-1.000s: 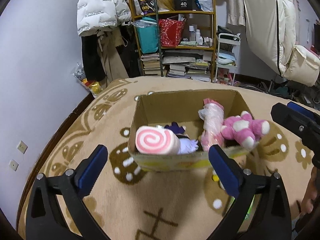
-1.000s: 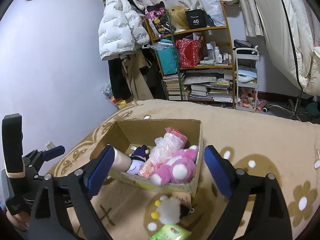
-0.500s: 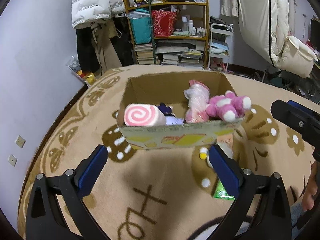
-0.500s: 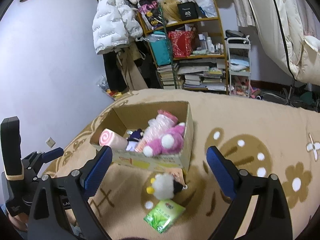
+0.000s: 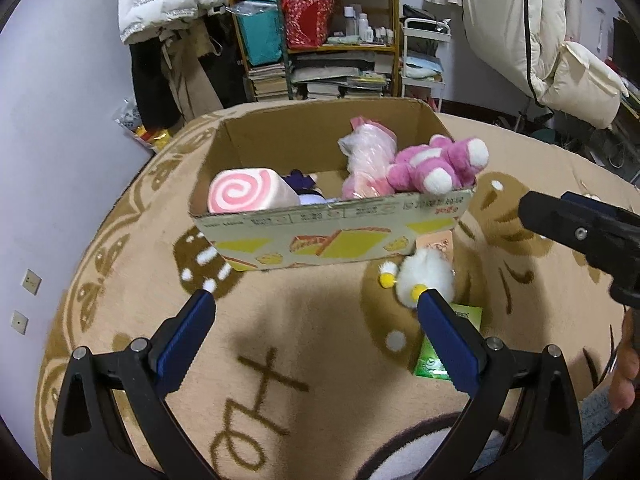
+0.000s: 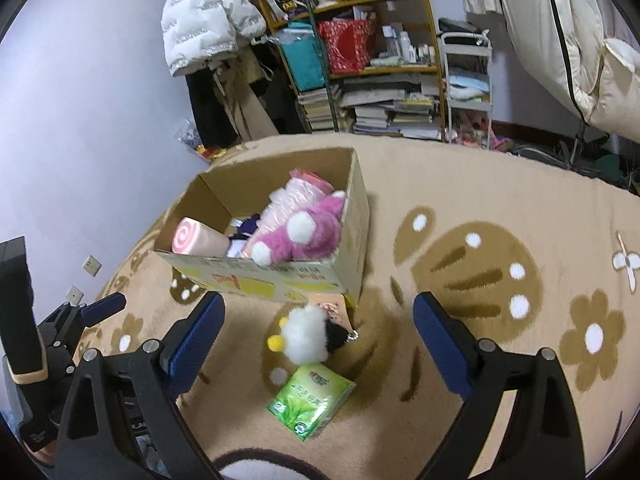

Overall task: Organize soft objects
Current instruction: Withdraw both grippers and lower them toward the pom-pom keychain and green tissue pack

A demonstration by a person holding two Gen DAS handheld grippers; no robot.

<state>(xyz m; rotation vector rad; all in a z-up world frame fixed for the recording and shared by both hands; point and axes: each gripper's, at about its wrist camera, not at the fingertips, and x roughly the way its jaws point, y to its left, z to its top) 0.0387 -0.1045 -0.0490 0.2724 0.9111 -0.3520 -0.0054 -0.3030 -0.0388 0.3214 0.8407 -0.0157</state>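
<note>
A white fluffy plush toy (image 6: 307, 334) with yellow pom-poms and a black part lies on the carpet (image 6: 500, 220), ahead of and between the spread jaws of the right gripper (image 6: 318, 320), nearer the left jaw than the right one. Just nearer the camera, touching or almost touching the plush, lies a green tissue pack (image 6: 310, 400), also within the gap of those jaws. Beyond the plush stands an open cardboard box (image 6: 348, 240) with yellow print on its front wall; a small pink card (image 6: 334, 306) leans at its near corner, right behind the plush. Inside the box lie a pink swirl roll cushion (image 6: 194, 238) at the left end, a dark purple small toy (image 6: 248, 228) in the middle, a pink plush in clear wrap (image 6: 296, 196) and a magenta teddy (image 6: 304, 232) with white paws hanging over the front wall. In the left wrist view the left gripper (image 5: 316, 312) hangs over the carpet with its jaws wide apart and nothing between them; the white plush sits just ahead of its right jaw tip, and the box stands farther ahead, centred on the gap. The right gripper's black body shows at the right edge there, with part of a hand (image 5: 624, 364) below it. Behind everything a shelf (image 6: 360, 52) full of books and bags and a white puffer jacket (image 6: 208, 12) stand against the wall.
</note>
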